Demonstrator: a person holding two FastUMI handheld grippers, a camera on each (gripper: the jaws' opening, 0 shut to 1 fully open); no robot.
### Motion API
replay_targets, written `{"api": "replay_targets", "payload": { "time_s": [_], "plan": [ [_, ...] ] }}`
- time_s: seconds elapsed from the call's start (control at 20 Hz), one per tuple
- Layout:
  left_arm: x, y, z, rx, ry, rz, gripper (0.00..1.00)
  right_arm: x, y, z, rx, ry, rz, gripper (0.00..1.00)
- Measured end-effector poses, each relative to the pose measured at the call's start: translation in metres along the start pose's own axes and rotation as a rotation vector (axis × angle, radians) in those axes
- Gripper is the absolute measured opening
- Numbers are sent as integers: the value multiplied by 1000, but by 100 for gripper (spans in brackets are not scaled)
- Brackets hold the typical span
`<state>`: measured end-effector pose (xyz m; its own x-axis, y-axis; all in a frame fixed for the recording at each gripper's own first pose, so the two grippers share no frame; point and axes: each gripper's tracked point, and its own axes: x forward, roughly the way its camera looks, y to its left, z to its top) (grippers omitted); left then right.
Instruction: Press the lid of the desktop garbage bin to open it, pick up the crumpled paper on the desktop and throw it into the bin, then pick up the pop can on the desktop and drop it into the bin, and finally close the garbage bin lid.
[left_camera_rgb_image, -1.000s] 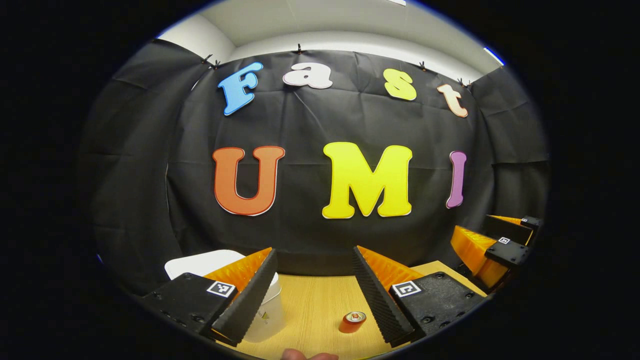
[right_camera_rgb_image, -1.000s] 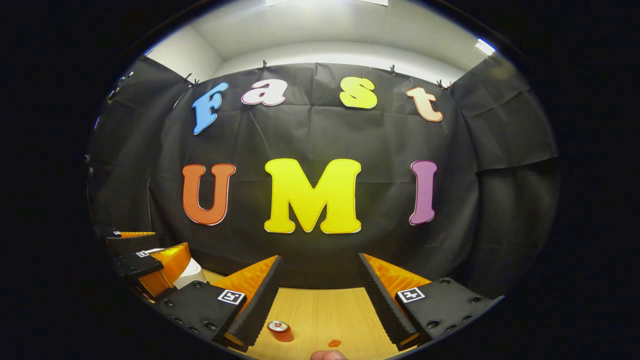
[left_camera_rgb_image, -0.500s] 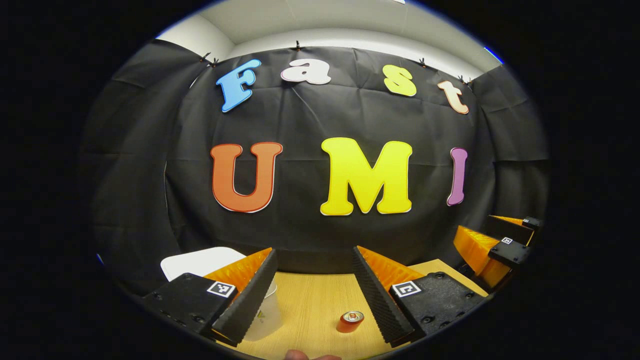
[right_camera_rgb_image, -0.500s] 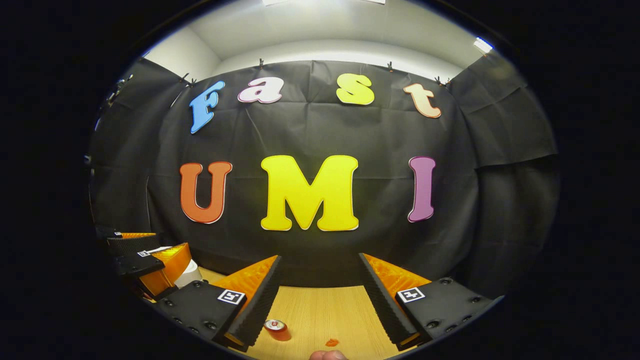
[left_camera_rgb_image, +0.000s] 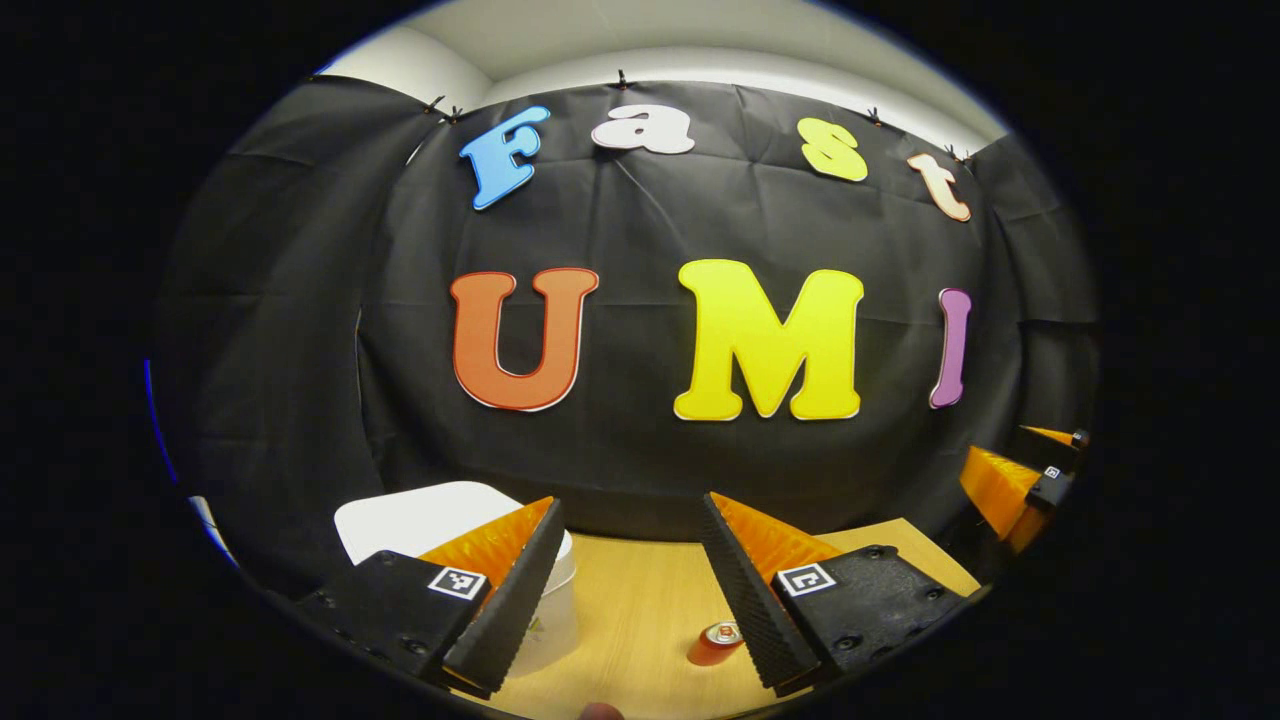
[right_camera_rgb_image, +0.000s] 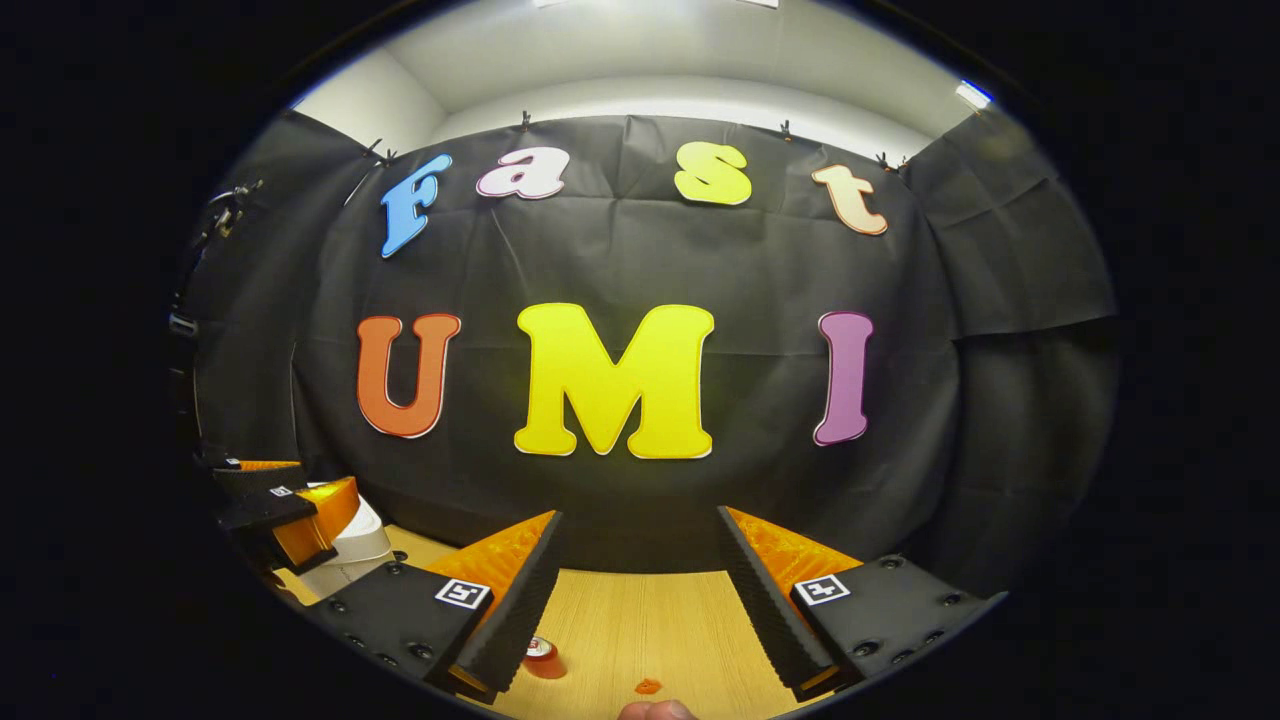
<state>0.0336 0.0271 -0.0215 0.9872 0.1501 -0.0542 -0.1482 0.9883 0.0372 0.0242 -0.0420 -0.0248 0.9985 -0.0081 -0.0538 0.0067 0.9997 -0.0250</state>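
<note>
The white desktop bin (left_camera_rgb_image: 555, 625) stands at the lower left of the left gripper view, its flat white lid (left_camera_rgb_image: 425, 515) partly behind my left finger. I cannot tell whether the lid is raised. My left gripper (left_camera_rgb_image: 630, 590) is open and holds nothing, just right of the bin. The red pop can (left_camera_rgb_image: 715, 643) lies on the wooden desktop (left_camera_rgb_image: 630, 600) by the right finger. In the right gripper view my right gripper (right_camera_rgb_image: 637, 600) is open and empty above the desktop; the pop can (right_camera_rgb_image: 543, 657) peeks from behind its left finger. The left gripper (right_camera_rgb_image: 280, 510) hovers by the bin (right_camera_rgb_image: 358, 540).
A small orange scrap (right_camera_rgb_image: 648, 686) lies on the desktop (right_camera_rgb_image: 640, 620) near the front edge. The right gripper (left_camera_rgb_image: 1020, 480) is at the far right of the left gripper view. Black cloth closes off the back of the desktop. A fingertip (right_camera_rgb_image: 655, 710) shows at the bottom edge.
The left gripper's view has swung a little left, so the bin sits more inward and the right gripper farther out. In the right gripper view the can has slid partly behind the left finger.
</note>
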Motion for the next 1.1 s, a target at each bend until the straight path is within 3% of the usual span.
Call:
{"api": "replay_targets", "payload": {
  "time_s": [0.2,0.3,0.35,0.4,0.75,0.9,1.1],
  "plan": [
    [11,32,-1,-9,4,64,87,2,0,-7,-7,22,18,94],
    [17,47,0,-4,0,103,91,3,1,-7,-11,23,27,94],
    [18,55,0,2,0,123,74,3,3,-6,-13,22,34,94],
    [20,62,0,9,-2,142,79,4,5,-7,-16,22,43,94],
    [36,102,-13,36,20,236,62,6,16,-6,-30,18,77,94],
    [42,111,-27,33,57,259,60,9,18,-12,-33,39,83,94],
    [49,123,-50,18,119,307,42,12,19,-15,-45,46,87,93]
  ]
}}
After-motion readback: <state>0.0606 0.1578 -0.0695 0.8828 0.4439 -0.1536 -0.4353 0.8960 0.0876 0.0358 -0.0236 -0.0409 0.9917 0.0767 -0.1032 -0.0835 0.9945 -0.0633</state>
